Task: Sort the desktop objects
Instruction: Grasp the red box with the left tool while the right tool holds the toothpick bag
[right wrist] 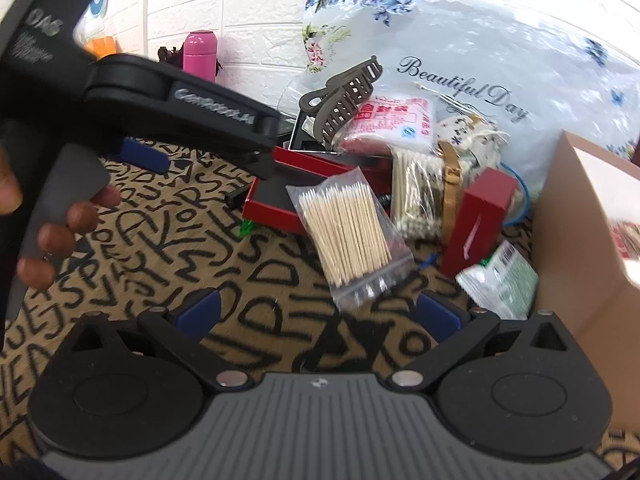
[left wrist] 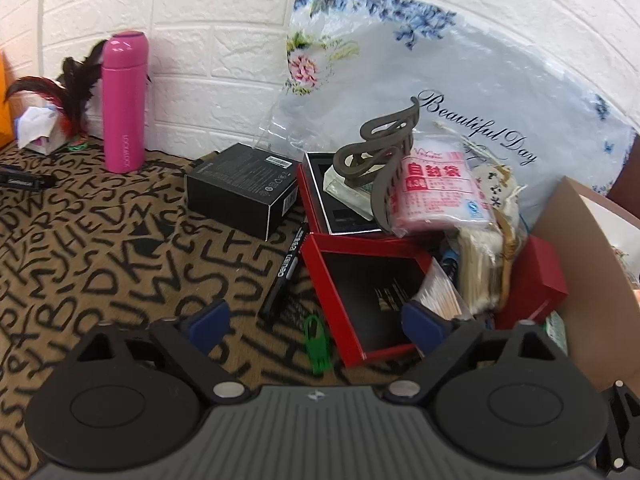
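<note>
Nearest the left wrist camera, the left gripper (left wrist: 316,316) holds its blue-padded fingers (left wrist: 210,318) wide apart with nothing between them, hovering over the letter-printed cloth on the counter (left wrist: 100,248). Far left by the white brick wall stand a feather toy (left wrist: 74,92) and an upright pink bottle (left wrist: 124,102). Further right a black box (left wrist: 244,188) lies flat, and a black marker (left wrist: 284,272) lies just beside an open red tray (left wrist: 360,280); a green clip (left wrist: 318,344) rests near the tray's front corner. Behind the tray, a second red-rimmed box (left wrist: 316,200) carries a brown hair claw (left wrist: 380,160) leaning on a pink packet of zip bags (left wrist: 436,192).

In the right wrist view, a hand (right wrist: 60,232) grips the left tool's handle at far left. The right gripper (right wrist: 320,314) also has its fingers (right wrist: 200,314) spread wide and empty, above the cloth. Just ahead lies a clear bag of cotton swabs (right wrist: 348,232), leaning partly on the red tray. To its right come a second swab bundle (right wrist: 416,196), a tilted small red box (right wrist: 480,220) and a green-and-white packet (right wrist: 504,284), which touches a cardboard box (right wrist: 576,248). A floral plastic bag (right wrist: 500,48) stands behind the pile.
</note>
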